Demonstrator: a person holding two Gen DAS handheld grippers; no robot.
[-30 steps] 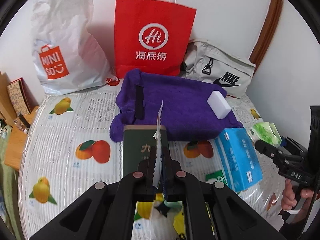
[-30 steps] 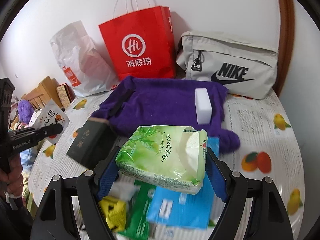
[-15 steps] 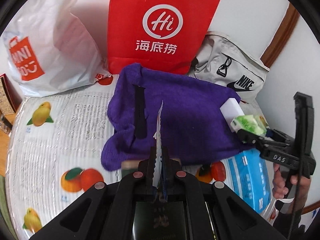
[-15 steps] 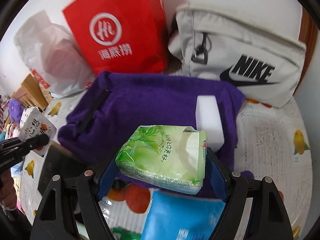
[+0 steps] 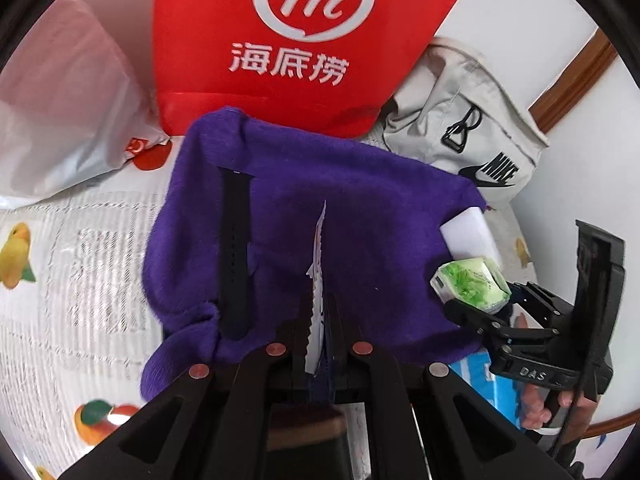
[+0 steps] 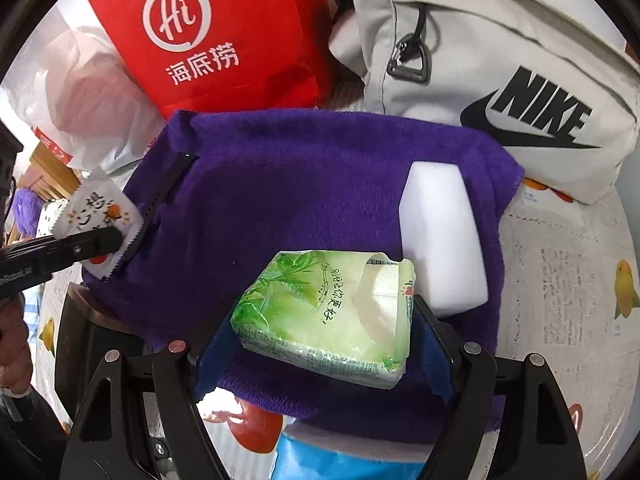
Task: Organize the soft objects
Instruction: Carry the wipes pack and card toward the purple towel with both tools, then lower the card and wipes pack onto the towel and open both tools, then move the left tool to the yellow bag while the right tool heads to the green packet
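Right wrist view: right gripper (image 6: 324, 320) clamped on green tissue pack (image 6: 328, 312) above purple towel (image 6: 300, 184); left gripper (image 5: 318, 320) pinching thin sachet (image 5: 318, 256).

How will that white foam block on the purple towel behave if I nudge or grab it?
The white foam block looks like sponge foam, so it is probably very light and would slide or tumble at a slight push. It lies flat on the plush purple towel, which may drag on it. A squeeze would likely dent it, so it could spring out of a loose grip.
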